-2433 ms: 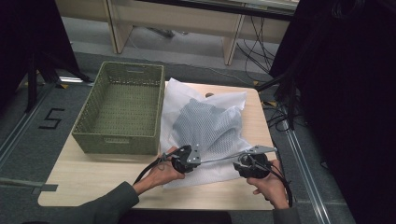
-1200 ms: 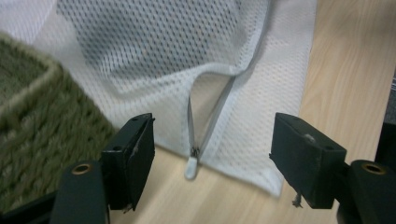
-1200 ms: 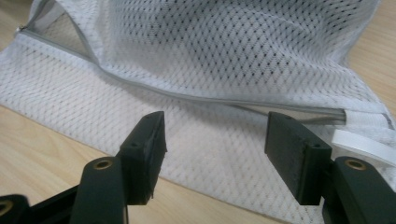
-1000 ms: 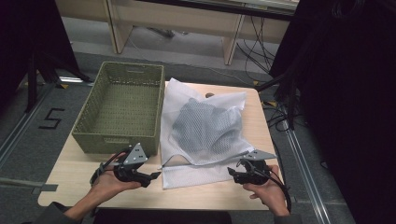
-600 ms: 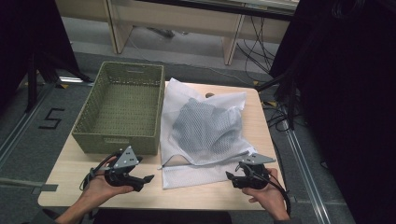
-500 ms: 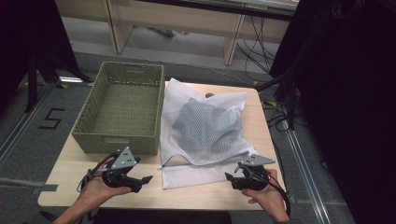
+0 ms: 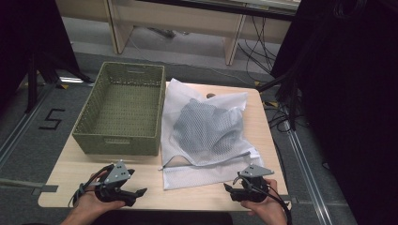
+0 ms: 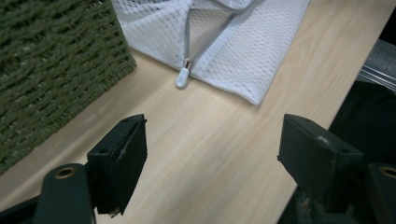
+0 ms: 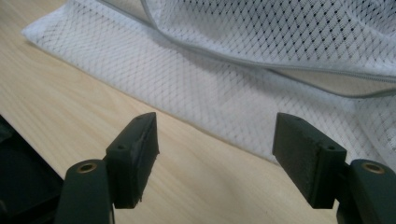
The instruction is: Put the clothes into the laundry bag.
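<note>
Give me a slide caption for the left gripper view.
Open hand-held gripper over the wooden table, facing the mesh laundry bag's zipper pull beside a green woven basket.

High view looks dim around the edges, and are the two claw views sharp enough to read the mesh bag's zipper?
High view: table evenly lit, surroundings dark, picture a bit soft. Left gripper view: zipper pull and mesh bag reasonably sharp, near jaws slightly soft, wicker basket in shade. Right gripper view: mesh weave crisp, zipper line readable, no glare.
</note>
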`<state>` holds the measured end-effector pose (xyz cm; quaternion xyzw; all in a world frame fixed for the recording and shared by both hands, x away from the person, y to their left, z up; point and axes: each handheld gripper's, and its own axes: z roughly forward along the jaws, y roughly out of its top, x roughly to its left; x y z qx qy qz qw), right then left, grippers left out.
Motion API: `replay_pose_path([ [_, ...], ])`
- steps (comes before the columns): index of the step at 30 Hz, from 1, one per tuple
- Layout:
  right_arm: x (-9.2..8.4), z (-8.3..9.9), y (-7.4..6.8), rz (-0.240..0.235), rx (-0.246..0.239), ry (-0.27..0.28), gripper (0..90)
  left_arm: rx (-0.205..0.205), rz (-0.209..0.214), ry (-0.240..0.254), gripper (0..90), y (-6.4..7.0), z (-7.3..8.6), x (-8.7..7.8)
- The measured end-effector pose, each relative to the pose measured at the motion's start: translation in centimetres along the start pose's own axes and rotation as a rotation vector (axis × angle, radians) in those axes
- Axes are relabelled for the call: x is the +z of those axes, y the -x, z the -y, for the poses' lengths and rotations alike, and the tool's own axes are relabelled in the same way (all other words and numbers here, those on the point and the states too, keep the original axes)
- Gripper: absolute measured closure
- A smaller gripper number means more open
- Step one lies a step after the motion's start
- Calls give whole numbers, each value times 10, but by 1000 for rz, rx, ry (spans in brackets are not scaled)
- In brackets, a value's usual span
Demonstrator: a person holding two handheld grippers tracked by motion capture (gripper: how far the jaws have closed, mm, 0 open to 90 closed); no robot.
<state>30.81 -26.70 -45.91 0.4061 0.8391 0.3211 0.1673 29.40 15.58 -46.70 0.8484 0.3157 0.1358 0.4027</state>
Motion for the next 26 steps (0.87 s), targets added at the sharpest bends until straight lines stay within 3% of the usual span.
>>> replay_pose_path([
  [2,-2,1,-2,-7,5,-16,322,15,-11,3,232,0,0,-2],
  [3,-1,2,-2,4,-7,7,322,0,-9,2,232,0,0,-3],
  [5,-1,2,-2,6,-10,0,322,6,-13,8,232,-3,-1,-5],
  [6,-1,2,-2,8,-11,-2,322,-15,-14,10,232,-3,0,-5],
  [7,-1,2,-2,8,-11,-3,322,3,-19,9,232,-5,-1,-5],
  [8,0,2,-1,5,-16,-13,322,-22,-18,11,232,-4,-1,-5],
  [11,0,2,-1,0,-34,-21,322,8,-18,8,232,-5,-2,-5],
  [14,0,2,-1,0,-35,-18,321,11,-17,7,232,-4,-2,-4],
  [16,1,3,-2,2,-26,-12,320,-12,-12,8,233,-3,-1,-4],
  [21,1,3,-2,4,-28,-13,320,16,-17,-1,236,-4,-2,-4],
  [23,1,3,-1,3,-39,-14,319,-1,-13,-3,237,-3,-2,-4],
  [24,1,3,-1,3,-40,-14,319,20,-19,-7,237,-4,-2,-4],
  [26,1,3,-2,1,-32,-13,318,21,-17,-5,237,-5,-2,-4],
])
